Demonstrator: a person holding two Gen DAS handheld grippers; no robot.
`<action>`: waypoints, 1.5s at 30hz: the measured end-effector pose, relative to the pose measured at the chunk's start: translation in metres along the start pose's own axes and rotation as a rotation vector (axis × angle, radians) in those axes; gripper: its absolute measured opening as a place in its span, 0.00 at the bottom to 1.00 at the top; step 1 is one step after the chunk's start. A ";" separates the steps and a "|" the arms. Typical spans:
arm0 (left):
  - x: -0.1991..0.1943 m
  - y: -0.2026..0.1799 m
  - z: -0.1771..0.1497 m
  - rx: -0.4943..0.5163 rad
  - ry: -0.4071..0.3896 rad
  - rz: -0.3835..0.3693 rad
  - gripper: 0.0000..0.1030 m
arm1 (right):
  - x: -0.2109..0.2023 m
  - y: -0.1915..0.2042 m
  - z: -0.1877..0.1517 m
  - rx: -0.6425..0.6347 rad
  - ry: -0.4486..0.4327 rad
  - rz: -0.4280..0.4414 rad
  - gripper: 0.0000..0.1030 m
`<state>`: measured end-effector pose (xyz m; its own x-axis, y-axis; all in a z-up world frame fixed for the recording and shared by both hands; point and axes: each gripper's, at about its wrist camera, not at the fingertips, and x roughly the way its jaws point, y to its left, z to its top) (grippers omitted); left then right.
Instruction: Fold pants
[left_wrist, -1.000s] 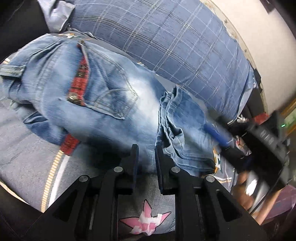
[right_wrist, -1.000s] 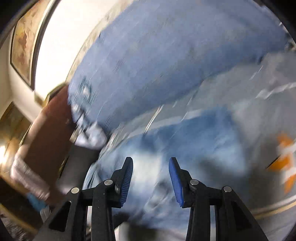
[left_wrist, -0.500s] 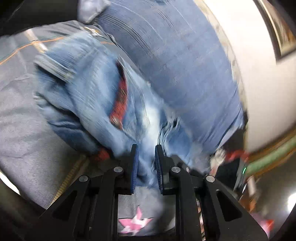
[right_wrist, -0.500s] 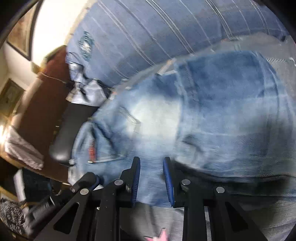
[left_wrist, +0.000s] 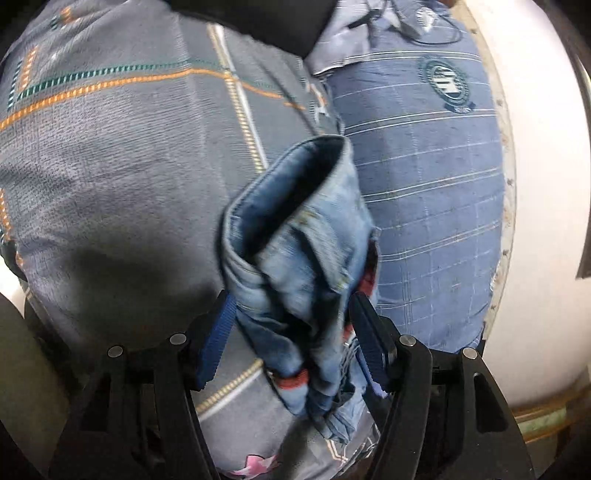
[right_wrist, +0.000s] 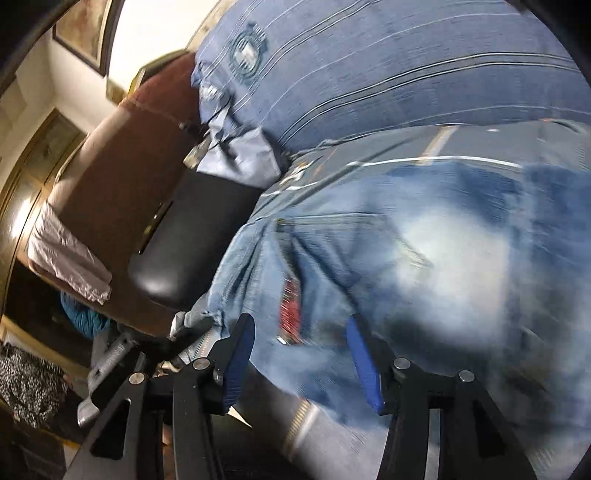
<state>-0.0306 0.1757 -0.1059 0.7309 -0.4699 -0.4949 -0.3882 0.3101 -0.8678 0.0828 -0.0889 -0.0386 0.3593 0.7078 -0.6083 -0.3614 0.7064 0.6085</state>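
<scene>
The pants are light blue jeans with red trim. In the left wrist view they form a folded bundle (left_wrist: 306, 258) on the grey patterned bedspread (left_wrist: 110, 166), seen end-on. My left gripper (left_wrist: 291, 339) is open, with the near end of the bundle between its blue-padded fingers (left_wrist: 218, 332). In the right wrist view the jeans (right_wrist: 424, 266) fill the lower right, blurred. My right gripper (right_wrist: 301, 350) is open over the jeans near a red patch (right_wrist: 290, 310), with denim between its fingers (right_wrist: 240, 350).
A blue striped pillow (left_wrist: 424, 184) lies right of the bundle and also shows in the right wrist view (right_wrist: 369, 74). A white wall (left_wrist: 546, 184) is beyond it. A black cushion (right_wrist: 192, 236) and a brown headboard (right_wrist: 122, 166) stand left of the jeans.
Both grippers have opened wide from nearly shut. The left gripper has swung round and now sees the folded bundle end-on. The right gripper has moved closer over the jeans.
</scene>
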 end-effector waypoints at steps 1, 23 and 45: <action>0.005 0.000 0.003 0.003 0.008 0.015 0.61 | 0.007 0.001 0.001 -0.002 0.009 0.012 0.49; 0.044 -0.042 -0.004 0.235 -0.119 0.191 0.23 | 0.030 -0.025 0.002 0.085 0.094 0.094 0.48; 0.060 -0.210 -0.131 1.126 -0.147 0.256 0.19 | -0.125 -0.077 0.058 0.200 -0.139 0.248 0.48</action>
<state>0.0212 -0.0254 0.0412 0.7901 -0.2095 -0.5761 0.1301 0.9757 -0.1764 0.1158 -0.2318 0.0206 0.4006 0.8416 -0.3623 -0.2817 0.4894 0.8253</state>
